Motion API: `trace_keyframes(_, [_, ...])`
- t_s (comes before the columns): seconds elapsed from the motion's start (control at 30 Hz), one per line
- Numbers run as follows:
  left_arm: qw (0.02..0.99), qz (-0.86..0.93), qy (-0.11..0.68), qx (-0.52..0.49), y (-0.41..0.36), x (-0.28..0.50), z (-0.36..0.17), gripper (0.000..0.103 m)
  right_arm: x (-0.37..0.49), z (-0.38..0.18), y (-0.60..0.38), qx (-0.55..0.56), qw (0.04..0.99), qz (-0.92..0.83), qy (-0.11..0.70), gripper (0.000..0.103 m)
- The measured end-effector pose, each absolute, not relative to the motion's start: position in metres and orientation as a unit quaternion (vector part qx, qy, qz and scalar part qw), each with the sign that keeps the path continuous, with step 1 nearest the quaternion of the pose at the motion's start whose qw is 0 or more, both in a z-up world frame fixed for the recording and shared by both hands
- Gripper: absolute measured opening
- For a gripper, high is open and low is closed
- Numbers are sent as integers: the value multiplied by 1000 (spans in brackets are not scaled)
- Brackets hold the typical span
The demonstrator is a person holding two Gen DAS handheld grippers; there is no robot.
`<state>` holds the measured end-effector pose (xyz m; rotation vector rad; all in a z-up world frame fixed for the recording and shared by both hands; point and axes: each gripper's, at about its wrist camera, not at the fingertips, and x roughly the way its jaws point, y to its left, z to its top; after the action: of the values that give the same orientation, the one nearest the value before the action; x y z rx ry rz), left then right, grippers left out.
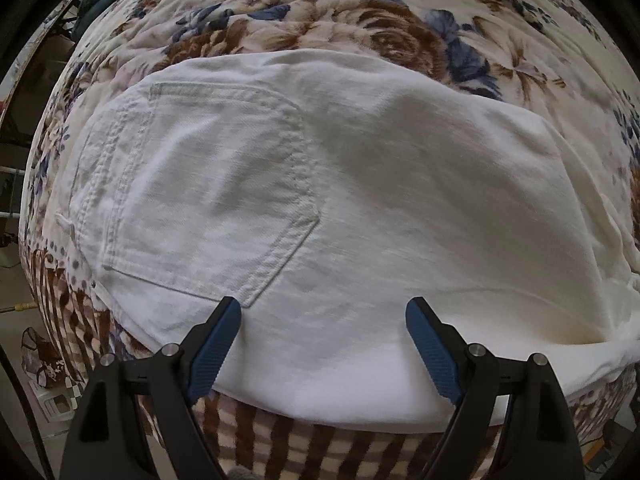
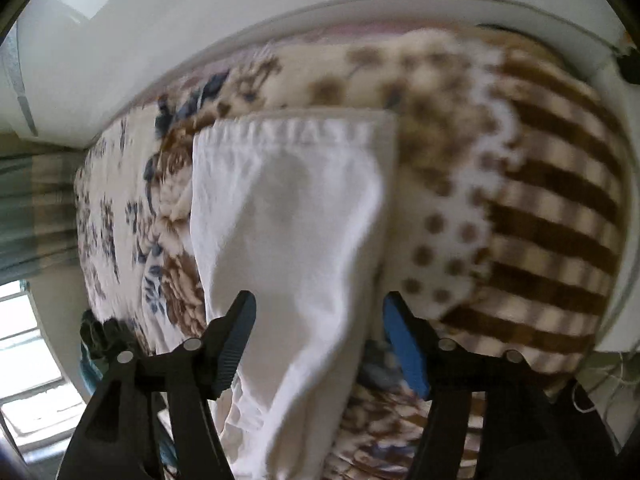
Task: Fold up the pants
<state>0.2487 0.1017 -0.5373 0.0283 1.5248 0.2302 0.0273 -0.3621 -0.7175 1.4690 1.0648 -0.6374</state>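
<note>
White pants point(image 1: 360, 200) lie spread on a floral blanket point(image 1: 360, 32), back side up, with a stitched back pocket point(image 1: 208, 184) toward the left. My left gripper point(image 1: 324, 316) hangs open over the pants near their lower edge, nothing between its blue pads. In the blurred right wrist view a leg of the pants point(image 2: 288, 208) runs away from me to its hemmed end point(image 2: 296, 132). My right gripper point(image 2: 320, 312) stands open astride that leg, with the cloth lying between the fingers and the pads apart from it.
The blanket point(image 2: 540, 200) turns to brown checks and dots at the bed's edge. A white wall or panel point(image 2: 200, 40) curves behind the bed. A window point(image 2: 24, 340) and curtain point(image 2: 32, 208) are at the left. Floor with a bag point(image 1: 40, 360) lies beside the bed.
</note>
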Motion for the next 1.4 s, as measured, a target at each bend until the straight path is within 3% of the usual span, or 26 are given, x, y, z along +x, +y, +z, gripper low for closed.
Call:
trace_keyframes(0.03, [716,105,690,12,101,248,-538,84,37,-716,-362,600,586,-278,469,18])
trace_keyframes(0.07, [716,105,690,12,101,248,-538,84,50,-707,-358,559,609,-285,485,6])
trace_keyframes(0.2, [716,107,690,9,94,250,-536,84,61,-648,-349,490,703,-251,450,5])
trace_keyframes(0.3, [715,106,691,7,100,243,-539,84,52,-638,-353,447,725,-274,446,5])
trace_keyframes(0.43, [721,107,684,2,106,235,-536,84,49,-728,-362,491,594,-270,578,7])
trace_keyframes(0.53, [734,116,670,-4,124,229,-520,84,42,-721,-362,526,586,-270,554,13])
trace_keyframes(0.57, [737,119,665,-9,128,227,-514,84,42,-709,-357,526,591,-273,547,19])
trace_keyframes(0.63, [747,119,652,-47,149,221,-493,84,39,-689,-342,531,605,-270,528,58])
trace_keyframes(0.7, [750,131,643,-77,174,222,-475,84,47,-669,-311,524,621,-250,527,70])
trace_keyframes(0.83, [745,167,626,-161,260,228,-446,84,84,-671,-208,542,603,-121,573,70])
trace_keyframes(1.07, [690,182,642,-280,379,244,-481,84,136,-704,-43,540,558,-30,629,69])
trace_keyframes(1.17, [674,174,645,-315,400,251,-499,84,136,-711,-12,554,556,-43,618,67])
trace_keyframes(1.23, [668,171,648,-323,409,258,-512,84,126,-716,0,559,553,-59,615,55])
trace_keyframes(1.37, [684,159,637,-318,409,270,-523,83,119,-723,17,548,558,-63,620,55])
trace_keyframes(1.4, [697,155,628,-310,407,274,-521,72,120,-725,22,545,559,-63,621,55])
